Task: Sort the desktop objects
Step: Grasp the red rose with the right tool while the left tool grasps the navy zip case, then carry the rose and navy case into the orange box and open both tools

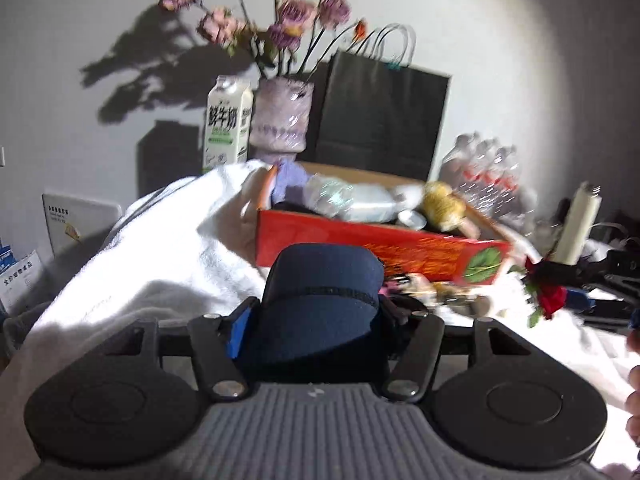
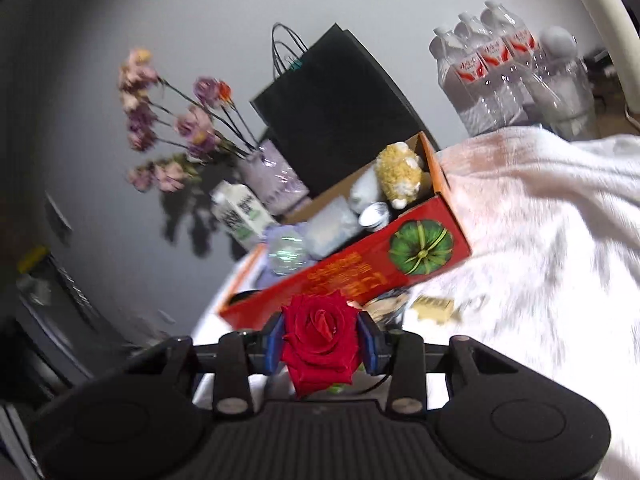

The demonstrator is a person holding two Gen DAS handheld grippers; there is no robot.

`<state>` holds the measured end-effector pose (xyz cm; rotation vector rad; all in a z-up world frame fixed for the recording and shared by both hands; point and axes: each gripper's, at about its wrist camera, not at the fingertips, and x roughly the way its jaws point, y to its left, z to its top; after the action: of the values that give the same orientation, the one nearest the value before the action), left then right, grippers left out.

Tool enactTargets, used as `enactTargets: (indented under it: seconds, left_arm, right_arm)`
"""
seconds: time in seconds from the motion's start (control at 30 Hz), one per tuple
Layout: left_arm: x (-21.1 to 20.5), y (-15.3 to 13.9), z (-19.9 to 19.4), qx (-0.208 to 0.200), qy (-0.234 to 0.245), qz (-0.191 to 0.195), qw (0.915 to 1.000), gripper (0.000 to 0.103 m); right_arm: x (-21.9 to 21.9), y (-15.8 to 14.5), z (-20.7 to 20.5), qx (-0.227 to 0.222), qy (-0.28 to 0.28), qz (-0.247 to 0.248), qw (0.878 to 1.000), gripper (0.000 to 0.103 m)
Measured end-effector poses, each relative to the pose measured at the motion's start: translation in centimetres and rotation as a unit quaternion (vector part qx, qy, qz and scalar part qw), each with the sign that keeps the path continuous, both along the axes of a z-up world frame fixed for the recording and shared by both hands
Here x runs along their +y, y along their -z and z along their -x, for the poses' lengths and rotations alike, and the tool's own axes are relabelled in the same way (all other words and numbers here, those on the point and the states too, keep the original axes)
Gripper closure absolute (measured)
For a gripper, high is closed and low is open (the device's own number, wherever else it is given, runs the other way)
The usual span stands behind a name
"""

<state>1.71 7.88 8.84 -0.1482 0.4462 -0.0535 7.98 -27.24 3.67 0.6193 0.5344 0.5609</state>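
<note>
A: How far along is the sorting?

B: Partway, I'd judge. The red box (image 2: 352, 264) on the white-draped worktop (image 2: 540, 240) already holds a yellow plush toy (image 2: 400, 178), a small round tin (image 2: 375, 216), a clear plastic bottle (image 2: 286, 254) and some pale wrapped items. It sits toward the back edge, in front of the black paper bag (image 2: 332, 108) and the vase of dried flowers (image 2: 272, 178).

A: And the hands?

B: Both carry something. The right gripper (image 2: 322, 342) has its blue-padded fingers (image 2: 370, 344) clenched on a red rose (image 2: 320, 336), the bloom squeezed between them, just in front of the box's near wall. The left gripper (image 1: 316, 316) grasps a dark blue pouch (image 1: 320, 300); its fingers (image 1: 238, 326) press the sides, also close to the box's front wall.

A: What's left?

B: Neither held thing is in the box yet. A few small items lie loose on the cloth by the box's front: a pale card-like piece (image 2: 434, 308) and something beside it, too blurred to name. The water bottles (image 2: 492, 68) at the back corner and the milk carton (image 1: 228, 124) may simply stay put; I can't tell.
</note>
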Motion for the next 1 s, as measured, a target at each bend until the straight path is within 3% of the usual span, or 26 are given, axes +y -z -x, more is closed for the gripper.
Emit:
enactTargets:
  seconds: [0.07,0.13,0.2,0.27,0.37,0.57,0.77,0.9,1.0]
  left_arm:
    - [-0.8,-0.5,1.8,-0.009,0.006,0.003,0.9999,0.041]
    - [-1.8,-0.6,3.5,-0.013,0.006,-0.001,0.9999,0.041]
    - [-2.8,-0.2,5.0,-0.009,0.008,-0.005,0.9999,0.041]
    - [-3.8,0.5,6.3,0.003,0.017,-0.006,0.9998,0.041]
    - [-4.7,1.4,7.6,0.020,0.033,-0.007,0.9992,0.041]
    - [-5.6,1.1,9.1,0.003,0.042,-0.020,0.9989,0.041]
    - [-5.7,1.3,8.5,0.005,0.033,-0.020,0.9992,0.041]
    - [-4.8,0.1,6.5,-0.003,0.046,-0.010,0.9989,0.041]
    - [-3.9,-1.5,2.9,-0.015,0.054,-0.007,0.9984,0.041]
  right_arm:
    - [-0.7,-0.3,1.5,0.001,-0.012,-0.019,1.000,0.066]
    - [-0.8,-0.6,3.7,-0.011,-0.005,0.004,1.000,0.066]
    - [0.1,-1.6,6.4,-0.042,0.022,0.092,0.995,0.066]
    - [1.4,-1.9,8.9,-0.068,0.041,0.186,0.979,0.066]
    - [2.6,-1.9,11.4,-0.091,0.049,0.264,0.959,0.066]
    - [2.7,-2.4,13.9,-0.108,0.046,0.268,0.956,0.067]
    - [2.9,-2.3,13.5,-0.105,0.045,0.264,0.958,0.066]
    - [2.7,-3.1,11.9,-0.106,0.033,0.253,0.961,0.066]
    - [3.0,-5.1,9.5,-0.131,0.027,0.258,0.957,0.067]
